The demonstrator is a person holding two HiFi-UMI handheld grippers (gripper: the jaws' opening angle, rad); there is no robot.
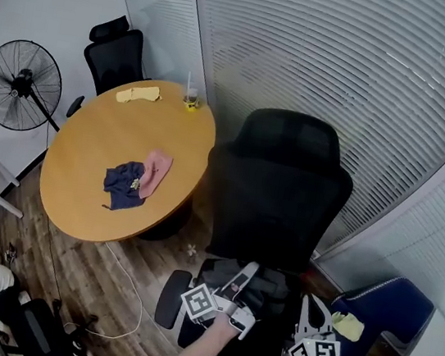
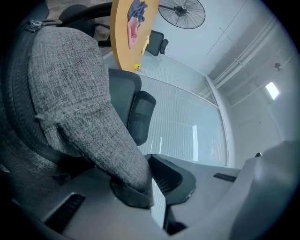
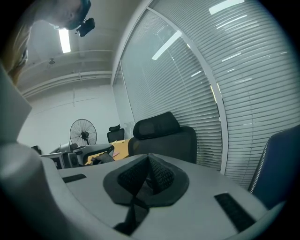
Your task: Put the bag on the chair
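Head view is showing the grey bag (image 1: 271, 286) seemingly resting on the seat of the black chair (image 1: 280, 182), with the left hand-held gripper (image 1: 247, 271) at it and the right hand-held gripper (image 1: 313, 304) just beside. Left gripper view is showing its jaws pinching a fold of the bag's fabric, so placing is probably finishing and the next move is calling for letting go. Right gripper view is showing its jaws pressed together on nothing.

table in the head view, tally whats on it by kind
cloths: 3 (yellow cloth, pink cloth, dark blue cloth)
cup with straw: 1
total: 4
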